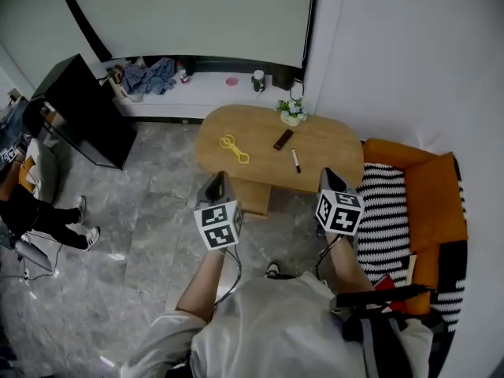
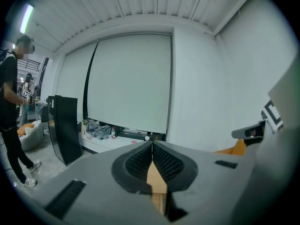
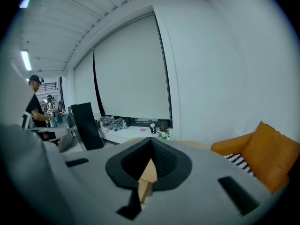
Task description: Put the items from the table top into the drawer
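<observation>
An oval wooden table (image 1: 331,144) stands ahead of me. On it lie a yellow looped cord (image 1: 234,148), a black remote-like bar (image 1: 283,138) and a dark pen (image 1: 296,161); a small potted plant (image 1: 291,112) stands at its far edge. Below the top sits the table's wooden base (image 1: 252,195); no drawer front can be made out. My left gripper (image 1: 218,186) is short of the table's near left edge, its jaws shut and empty (image 2: 152,144). My right gripper (image 1: 329,179) hovers at the near right edge, its jaws also shut with nothing between them (image 3: 151,140).
An orange sofa (image 1: 429,187) with a striped cushion (image 1: 386,211) stands right of the table. A black upright panel (image 1: 87,109) stands at the left. A low white shelf (image 1: 205,89) with clothes runs along the wall. A person's legs (image 1: 47,215) show at far left.
</observation>
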A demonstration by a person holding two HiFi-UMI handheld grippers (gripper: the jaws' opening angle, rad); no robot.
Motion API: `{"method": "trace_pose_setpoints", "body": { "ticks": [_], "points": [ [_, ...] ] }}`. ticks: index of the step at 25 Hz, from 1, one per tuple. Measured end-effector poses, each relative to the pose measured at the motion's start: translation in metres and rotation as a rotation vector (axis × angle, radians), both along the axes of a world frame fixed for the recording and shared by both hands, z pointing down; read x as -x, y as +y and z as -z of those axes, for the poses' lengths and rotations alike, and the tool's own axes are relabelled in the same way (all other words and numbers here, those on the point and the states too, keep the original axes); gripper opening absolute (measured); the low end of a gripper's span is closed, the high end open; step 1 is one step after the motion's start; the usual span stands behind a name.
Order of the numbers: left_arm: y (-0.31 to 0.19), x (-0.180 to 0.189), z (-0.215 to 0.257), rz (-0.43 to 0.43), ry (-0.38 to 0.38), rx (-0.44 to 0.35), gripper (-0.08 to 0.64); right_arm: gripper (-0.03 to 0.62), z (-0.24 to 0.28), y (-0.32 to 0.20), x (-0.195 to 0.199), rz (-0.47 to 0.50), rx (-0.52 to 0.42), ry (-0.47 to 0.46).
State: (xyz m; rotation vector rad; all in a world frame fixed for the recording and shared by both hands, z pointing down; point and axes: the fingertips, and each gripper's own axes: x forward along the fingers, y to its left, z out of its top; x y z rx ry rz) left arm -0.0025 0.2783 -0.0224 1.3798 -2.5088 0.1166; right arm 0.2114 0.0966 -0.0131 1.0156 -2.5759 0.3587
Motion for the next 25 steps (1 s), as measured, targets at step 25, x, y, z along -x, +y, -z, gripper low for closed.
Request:
{"method": "trace_pose_setpoints", "body": {
  "ticks": [25],
  "points": [
    [-0.17,0.134,-0.137,0.008,0.158,0.224,0.009,-0.007,-0.125,-0.162,0.119,-0.031,0.156,0.107]
  ]
}}
